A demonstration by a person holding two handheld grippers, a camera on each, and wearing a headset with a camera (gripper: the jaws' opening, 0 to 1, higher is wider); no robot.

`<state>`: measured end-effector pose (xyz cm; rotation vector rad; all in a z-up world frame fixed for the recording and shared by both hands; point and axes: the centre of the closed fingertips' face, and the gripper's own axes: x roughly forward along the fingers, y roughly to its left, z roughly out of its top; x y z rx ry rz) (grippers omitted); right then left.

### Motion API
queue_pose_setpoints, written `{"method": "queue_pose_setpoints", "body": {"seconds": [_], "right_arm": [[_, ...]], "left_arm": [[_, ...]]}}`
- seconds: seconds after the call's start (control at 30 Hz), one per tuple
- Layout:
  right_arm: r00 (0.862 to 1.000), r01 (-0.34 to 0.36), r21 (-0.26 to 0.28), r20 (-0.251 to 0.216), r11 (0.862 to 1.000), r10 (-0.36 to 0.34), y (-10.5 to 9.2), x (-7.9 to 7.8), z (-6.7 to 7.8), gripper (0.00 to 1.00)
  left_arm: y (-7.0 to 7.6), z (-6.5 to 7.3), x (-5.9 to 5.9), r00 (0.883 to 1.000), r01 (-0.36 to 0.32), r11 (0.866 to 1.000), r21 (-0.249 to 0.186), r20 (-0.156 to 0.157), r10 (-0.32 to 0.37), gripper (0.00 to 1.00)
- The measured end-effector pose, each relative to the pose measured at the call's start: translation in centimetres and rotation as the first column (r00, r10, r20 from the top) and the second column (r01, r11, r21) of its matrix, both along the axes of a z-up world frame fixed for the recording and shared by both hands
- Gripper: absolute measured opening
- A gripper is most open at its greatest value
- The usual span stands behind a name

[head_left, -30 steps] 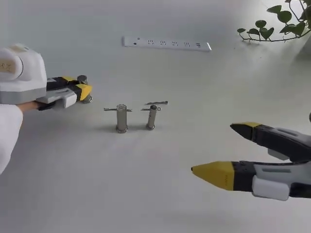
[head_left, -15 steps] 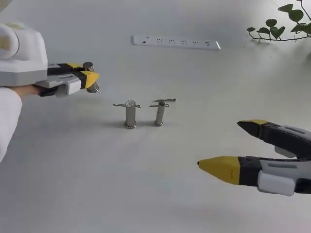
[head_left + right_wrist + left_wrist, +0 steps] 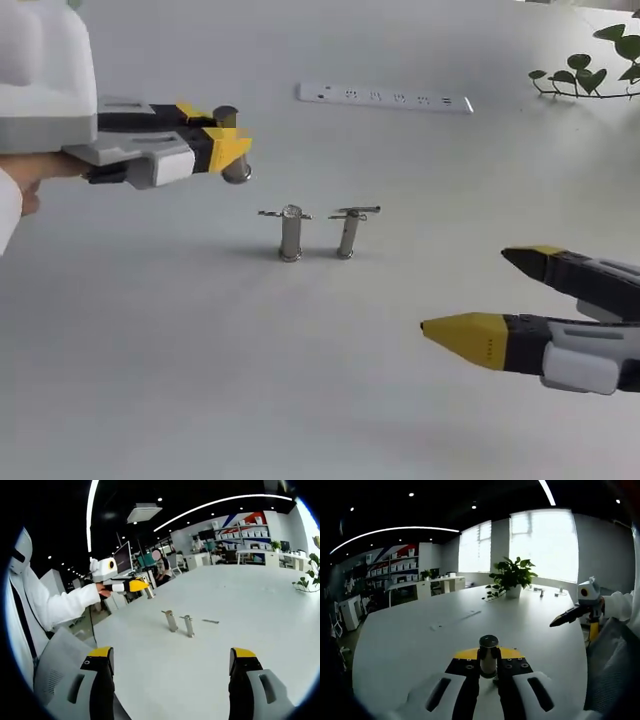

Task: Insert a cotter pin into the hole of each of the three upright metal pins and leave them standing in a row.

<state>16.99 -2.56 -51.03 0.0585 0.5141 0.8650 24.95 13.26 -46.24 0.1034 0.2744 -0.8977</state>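
My left gripper [image 3: 232, 152] pinches third metal pin [image 3: 226, 116], axis upright, lifted off worktop [image 3: 200, 380]. Two standing metal pins [image 3: 291, 235] with cotter pins wait mid-worktop, to its right. Right gripper [image 3: 465, 291] spread, empty, farther off.
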Motion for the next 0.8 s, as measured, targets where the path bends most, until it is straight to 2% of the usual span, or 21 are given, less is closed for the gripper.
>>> {"method": "queue_pose_setpoints", "body": {"seconds": [0.07,0.13,0.17,0.2,0.27,0.33,0.47,0.5,0.63,0.8], "right_arm": [[1.000,0.005,0.000,0.003,1.000,-0.005,-0.1,0.0,0.0,0.94],[1.000,0.015,-0.018,0.012,1.000,-0.015,-0.4,0.1,-0.1,0.93],[1.000,0.010,-0.036,0.027,0.999,-0.009,-0.4,0.0,0.0,0.93],[1.000,0.007,-0.035,0.022,0.999,-0.006,-0.4,-0.1,0.0,0.94],[1.000,0.012,-0.023,0.019,1.000,-0.011,-0.5,-0.1,0.1,0.94],[1.000,0.014,-0.021,0.019,1.000,-0.014,-0.6,-0.1,0.1,0.94],[1.000,0.021,-0.016,0.012,1.000,-0.021,-0.8,-0.3,0.1,0.94],[1.000,0.021,-0.018,0.011,1.000,-0.021,-0.8,-0.4,0.1,0.94],[1.000,0.028,-0.021,0.005,0.999,-0.027,-1.0,-0.5,0.0,0.94],[1.000,0.026,-0.022,0.000,0.999,-0.026,-1.1,-0.6,-0.1,0.94]], "left_arm": [[-1.0,-0.6,-1.1,0.999,0.012,1.000,-0.007,-0.031,-0.013,0.10],[-1.6,-1.1,-1.6,0.998,0.001,1.000,-0.017,-0.061,-0.002,0.10],[-2.0,-1.5,-1.9,0.999,0.026,1.000,0.016,-0.039,-0.025,0.10],[-2.2,-1.8,-2.1,0.999,0.029,0.999,0.023,-0.034,-0.028,0.10],[-2.5,-2.6,-2.0,0.998,0.024,1.000,0.005,-0.062,-0.023,0.10],[-2.7,-3.3,-2.1,0.997,0.026,1.000,-0.001,-0.078,-0.026,0.10],[-3.2,-4.9,-2.4,0.996,0.043,0.998,0.035,-0.080,-0.040,0.10],[-3.3,-5.7,-2.5,0.994,0.040,0.998,0.040,-0.099,-0.036,0.10],[-3.8,-7.1,-2.8,0.993,0.049,0.996,0.071,-0.114,-0.040,0.10],[-4.2,-8.5,-2.9,0.988,0.050,0.996,0.072,-0.149,-0.039,0.10]]}}
